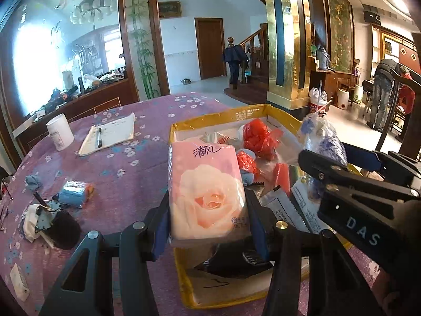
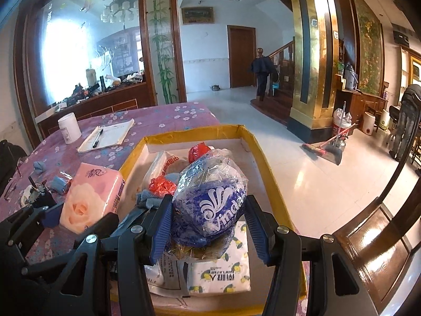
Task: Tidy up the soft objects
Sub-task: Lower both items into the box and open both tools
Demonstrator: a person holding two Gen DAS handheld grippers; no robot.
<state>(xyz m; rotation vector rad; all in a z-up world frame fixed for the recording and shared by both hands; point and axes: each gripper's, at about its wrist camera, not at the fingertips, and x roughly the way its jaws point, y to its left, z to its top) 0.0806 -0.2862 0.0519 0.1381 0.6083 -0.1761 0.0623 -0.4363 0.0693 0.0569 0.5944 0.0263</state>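
Above the yellow-rimmed box (image 2: 265, 158) on the bench (image 1: 131, 168), the left tool (image 1: 208, 221) clamps a pink tissue pack (image 1: 208, 192) and the right tool (image 2: 208, 226) a blue bag (image 2: 210, 200), apparently bound for the heap of soft goods inside.

A purple floral tablecloth (image 1: 136, 163) is spread under a yellow-rimmed cardboard tray (image 1: 172, 131); left of the tray lie a notebook (image 1: 110, 134), a white jar (image 1: 60, 131) and, possibly, blue rags (image 1: 33, 181).

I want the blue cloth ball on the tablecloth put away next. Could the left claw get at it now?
Probably not yet: the left claw is shut on the pink tissue pack. Otherwise the blue cloth ball lies uncovered on the tablecloth.
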